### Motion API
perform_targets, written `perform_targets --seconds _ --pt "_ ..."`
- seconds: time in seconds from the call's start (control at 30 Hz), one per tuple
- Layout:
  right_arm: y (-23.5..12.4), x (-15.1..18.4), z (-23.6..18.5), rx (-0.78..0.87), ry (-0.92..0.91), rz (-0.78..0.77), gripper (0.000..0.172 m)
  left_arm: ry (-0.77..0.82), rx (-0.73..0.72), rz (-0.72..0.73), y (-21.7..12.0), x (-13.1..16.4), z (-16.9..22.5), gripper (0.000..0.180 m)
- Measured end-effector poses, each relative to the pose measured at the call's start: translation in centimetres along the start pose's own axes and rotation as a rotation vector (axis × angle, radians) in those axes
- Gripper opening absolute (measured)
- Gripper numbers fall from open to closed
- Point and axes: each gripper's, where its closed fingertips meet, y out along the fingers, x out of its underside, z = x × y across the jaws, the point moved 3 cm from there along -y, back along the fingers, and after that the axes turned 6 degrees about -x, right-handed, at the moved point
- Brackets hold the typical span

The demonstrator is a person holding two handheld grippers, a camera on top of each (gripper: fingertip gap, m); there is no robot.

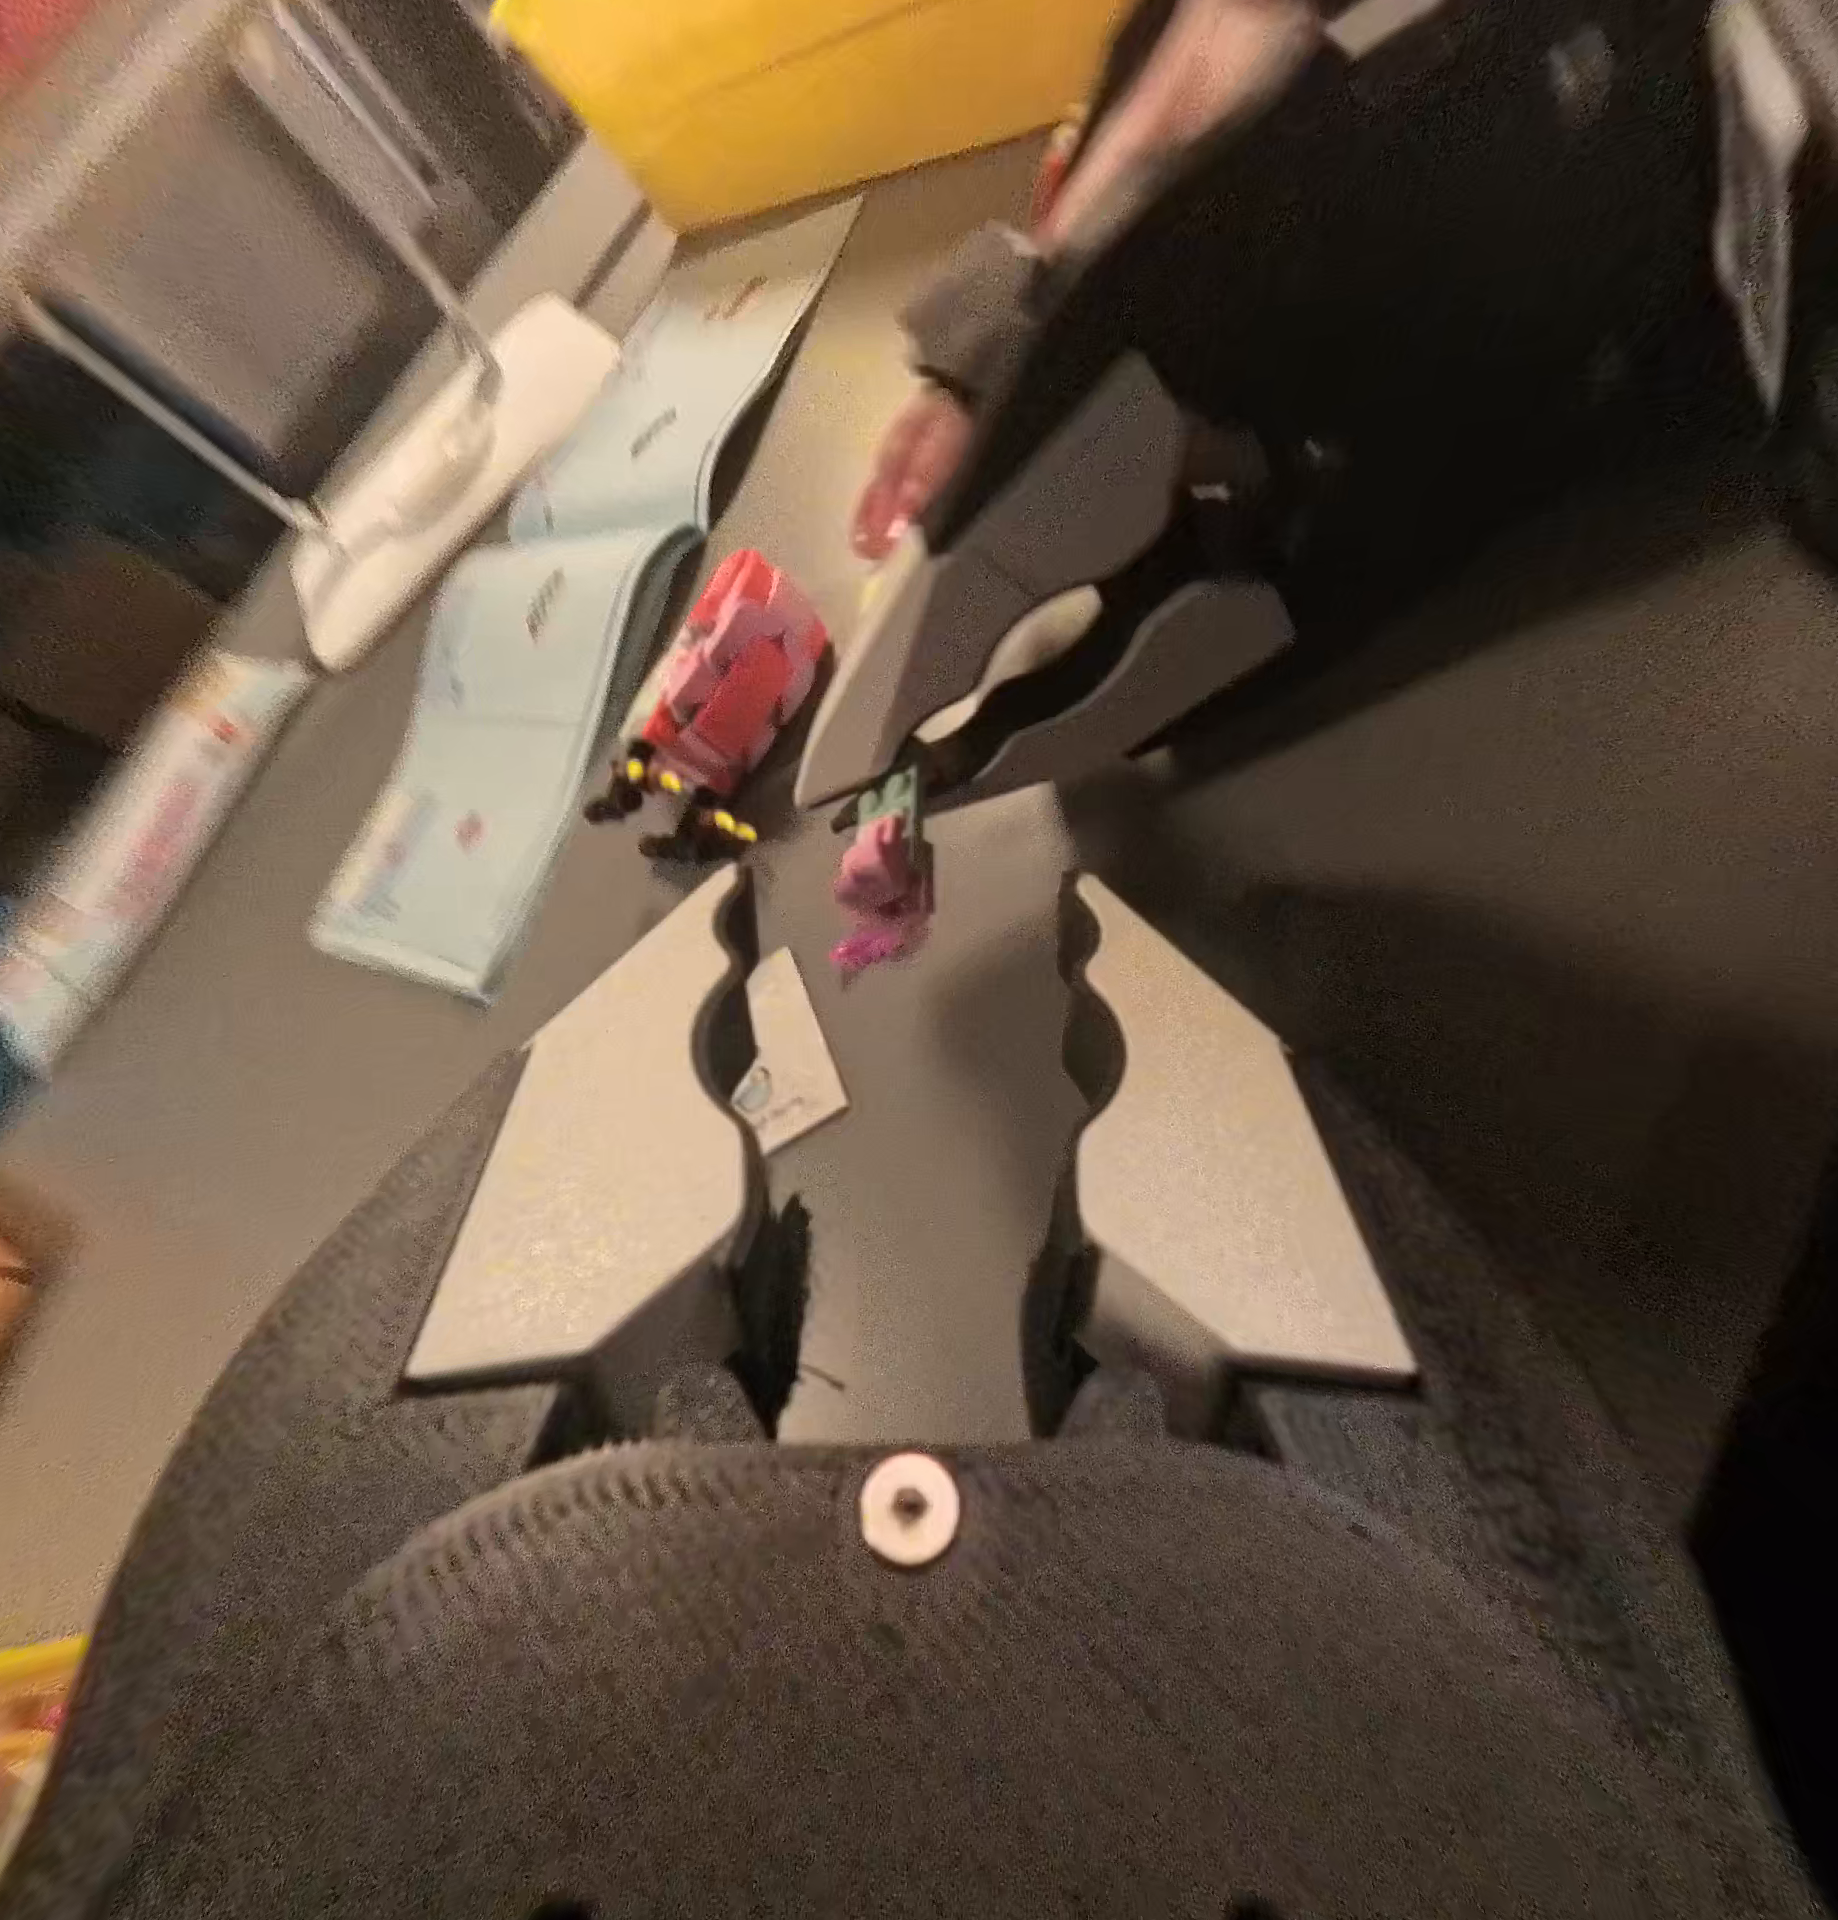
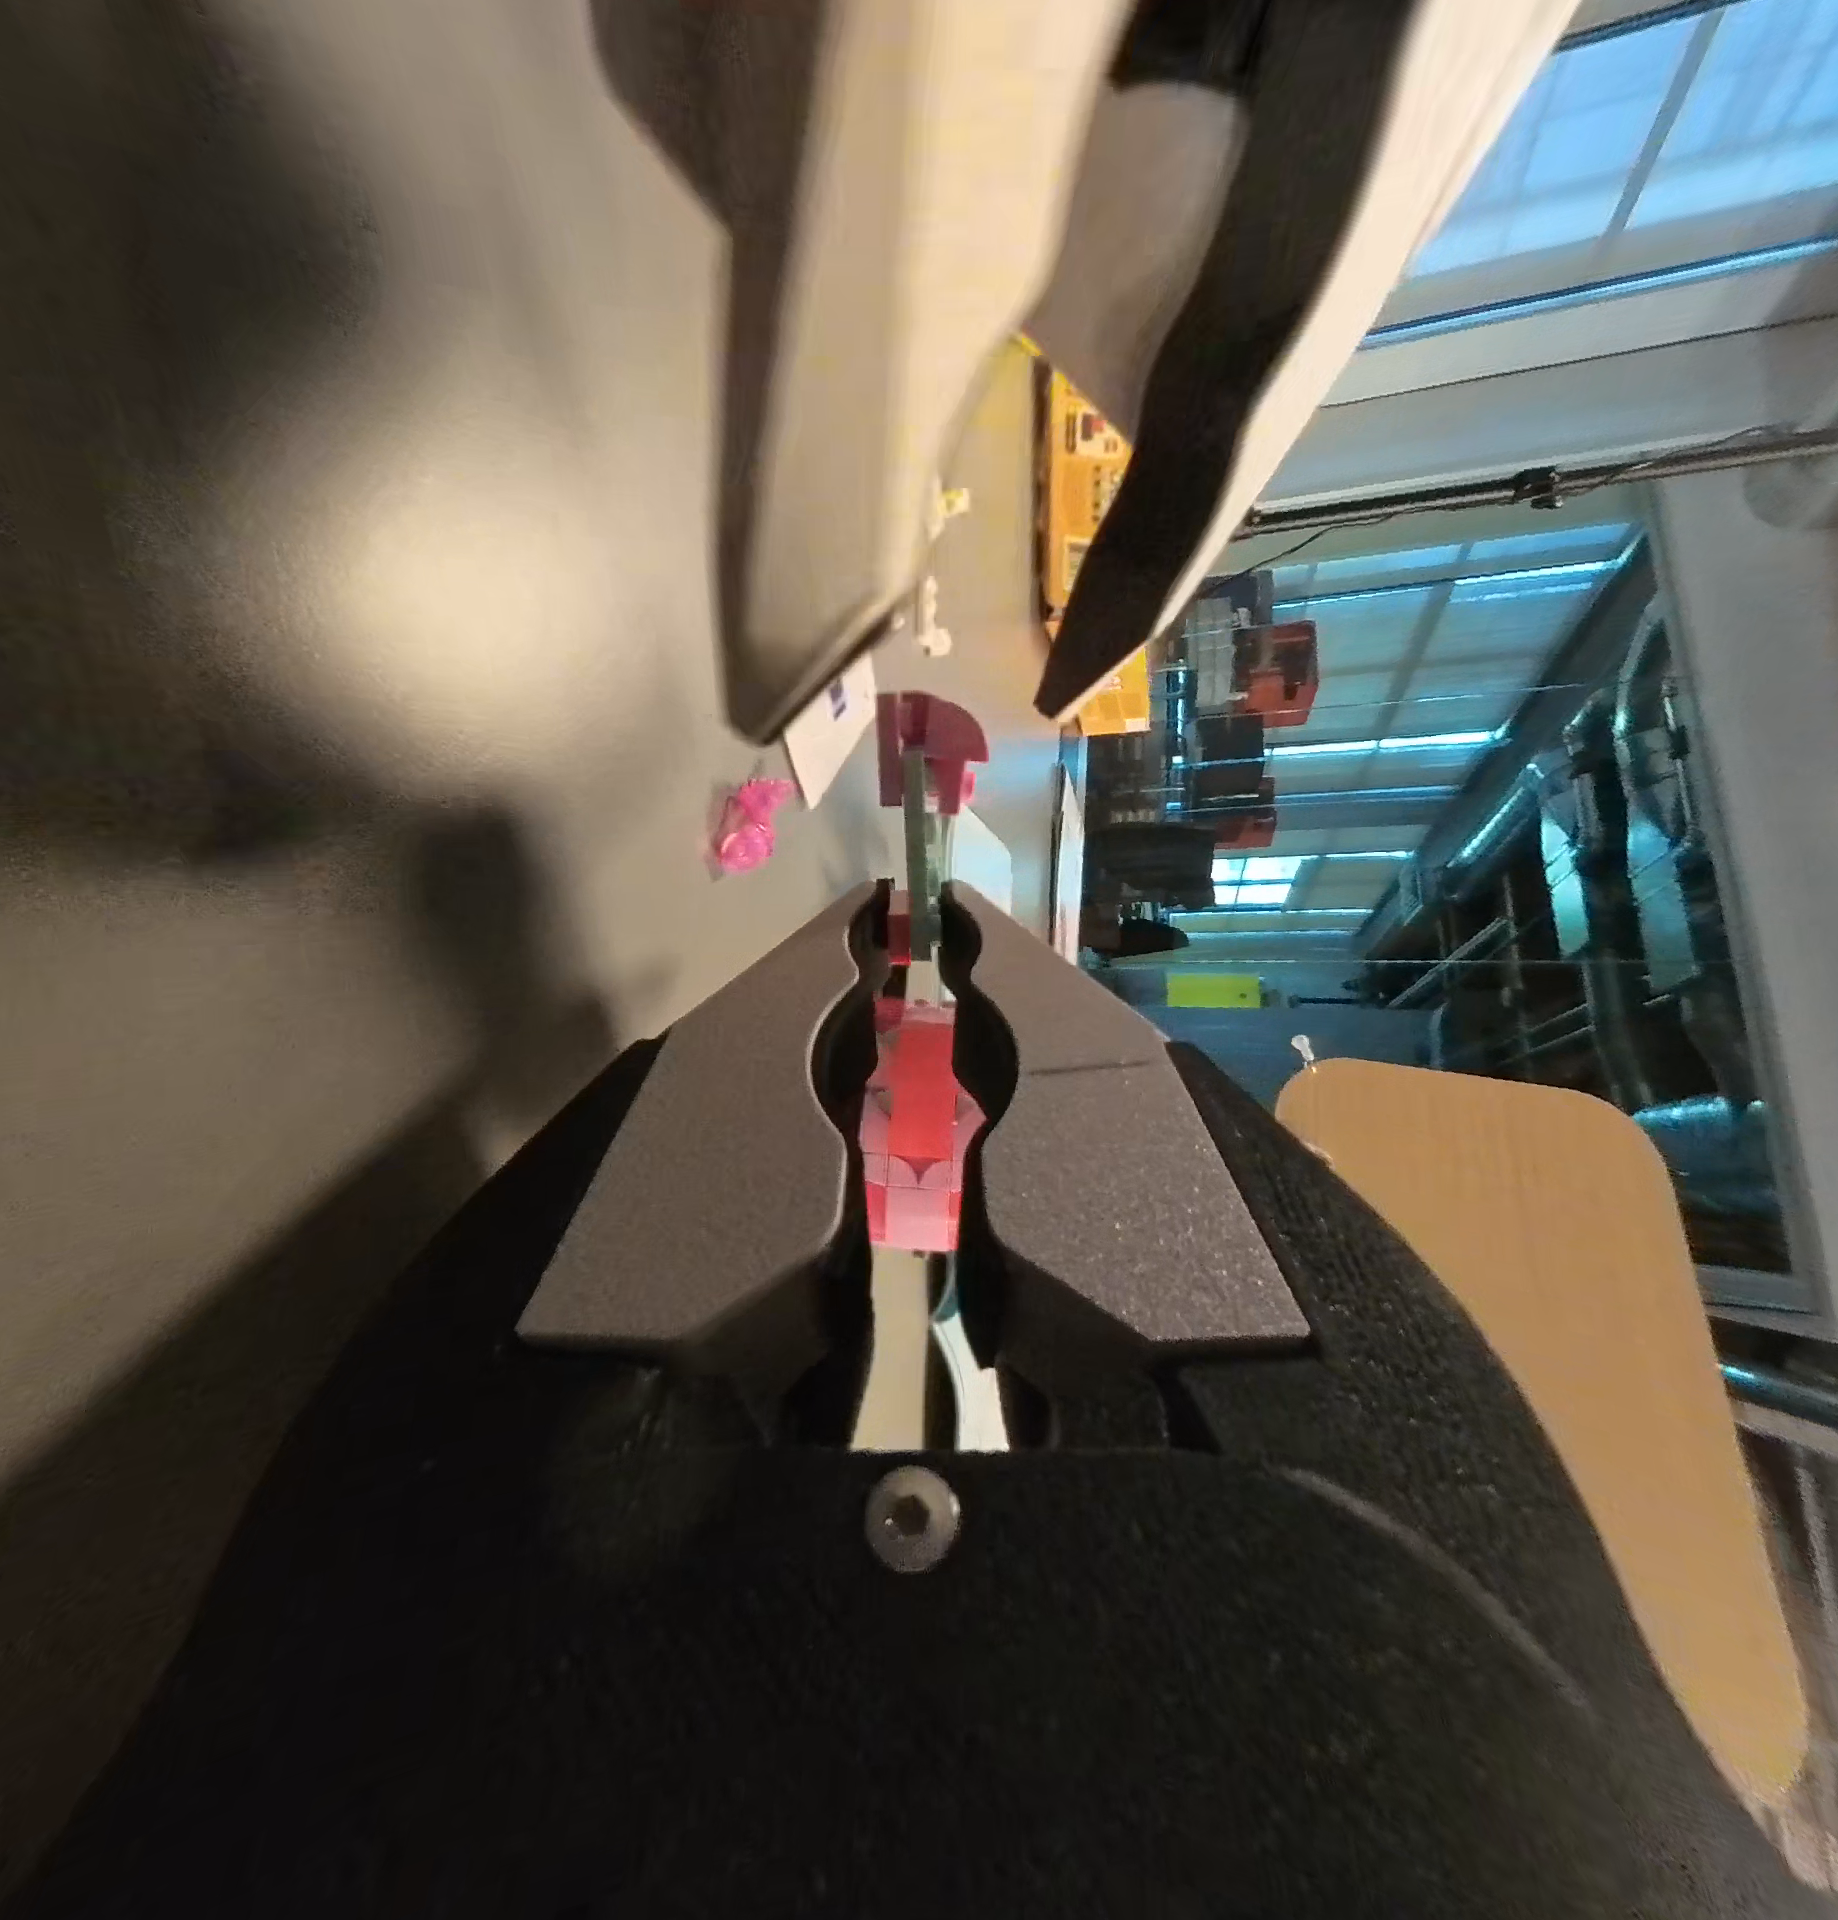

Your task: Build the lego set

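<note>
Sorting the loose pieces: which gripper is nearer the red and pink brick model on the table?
Right. The right gripper hangs beside the red and pink brick model, clamping a small brick piece; the left gripper sits farther back, open.

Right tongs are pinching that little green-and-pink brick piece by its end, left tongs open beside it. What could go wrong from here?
1. The right tongs grip the green-and-pink brick piece only at its thin end, so it may pivot or slip.
2. The open left tongs sit close and could knock it.
3. If dropped, it could land on the loose pink transparent pieces or the red-and-pink brick model.
</note>
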Motion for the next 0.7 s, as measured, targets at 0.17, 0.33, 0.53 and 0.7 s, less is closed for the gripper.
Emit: perform_targets --seconds 0.17,0.33,0.53,0.7 --pt "0.0 -0.2 -0.4 -0.029 0.009 0.009 0.005 0.308 -0.159 0.085 0.6 0.1 0.8 0.056" --pt "0.0 -0.3 -0.6 -0.053 0.026 0.019 0.005 0.403 -0.182 0.097 0.9 0.4 0.8 0.044" --pt "0.0 -0.5 -0.8 -0.072 0.033 0.029 0.005 0.451 -0.207 0.074 1.2 0.7 0.9 0.025" --pt "0.0 -0.6 -1.1 -0.104 0.057 0.043 0.005 0.486 -0.219 0.065 1.1 0.8 0.8 0.016"
